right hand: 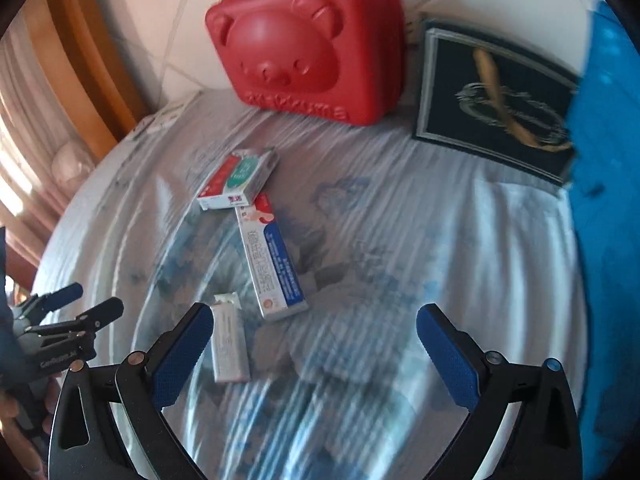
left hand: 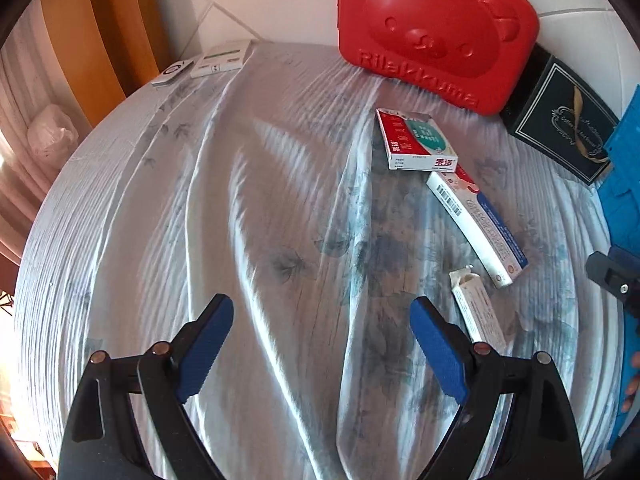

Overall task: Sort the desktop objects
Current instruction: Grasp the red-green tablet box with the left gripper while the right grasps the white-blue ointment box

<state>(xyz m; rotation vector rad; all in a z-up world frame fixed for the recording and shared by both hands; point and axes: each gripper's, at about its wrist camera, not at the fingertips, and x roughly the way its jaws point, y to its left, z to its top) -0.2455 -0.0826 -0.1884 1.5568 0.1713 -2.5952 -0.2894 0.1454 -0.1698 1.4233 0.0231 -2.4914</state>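
A red bear-face case (left hand: 436,32) (right hand: 308,52) stands at the back of the covered table. In front of it lie a red-and-green medicine box (left hand: 416,142) (right hand: 238,178), a long white-and-blue box (left hand: 480,220) (right hand: 272,256) and a small white box with an open flap (left hand: 476,312) (right hand: 229,344). My left gripper (left hand: 322,308) is open and empty, left of the small box. My right gripper (right hand: 316,320) is open and empty, the small white box just inside its left finger. The left gripper also shows in the right wrist view (right hand: 86,300).
A dark gift box with a gold ribbon (left hand: 560,120) (right hand: 496,100) leans at the back right. A blue object (left hand: 624,184) (right hand: 608,220) fills the right edge. Two white remotes (left hand: 204,62) lie at the back left by a wooden frame. The plastic-covered floral tablecloth (left hand: 280,200) is wrinkled.
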